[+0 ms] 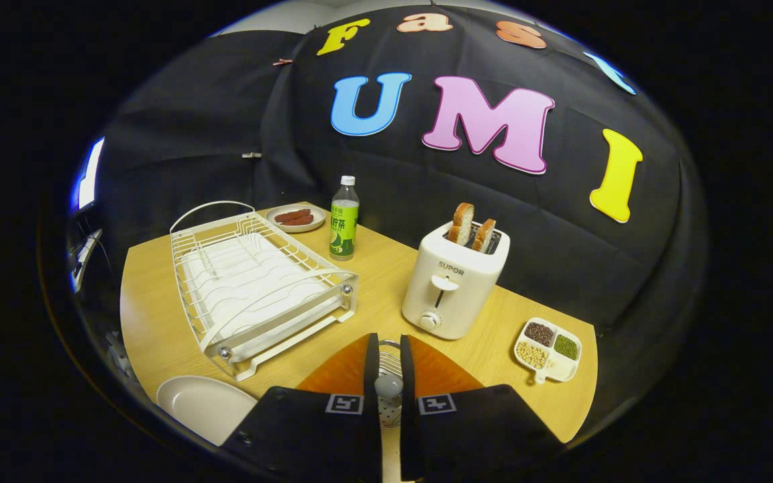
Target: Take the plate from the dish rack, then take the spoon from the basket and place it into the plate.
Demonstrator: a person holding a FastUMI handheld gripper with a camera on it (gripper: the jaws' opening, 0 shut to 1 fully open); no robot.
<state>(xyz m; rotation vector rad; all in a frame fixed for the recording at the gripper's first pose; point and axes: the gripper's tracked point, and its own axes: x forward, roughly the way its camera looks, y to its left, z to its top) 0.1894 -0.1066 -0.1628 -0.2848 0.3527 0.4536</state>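
Wall: black cloth [427, 201], creased, hung in panels and pinned along the seams.
Table: light wood tabletop [386, 295] standing against the cloth, its far corner tucked into the fold.
Light: bright strip [91, 171] glowing beyond the cloth's edge; the tabletop is evenly lit.
Ceiling: pale patch [292, 13] above the cloth.

From my station I see the gripper [388, 365] as two mirrored halves. Each finger [372, 362] is a flat upright slab, backed on its outer side by a smooth wedge that fans outward. Behind them sit two broad, angular matte blocks. The left block carries a square black-and-white marker [344, 404] at its inner corner, and the right block has its twin [436, 404]. A small screw [245, 439] dots the left block. The fingers pinch the spoon [388, 386].
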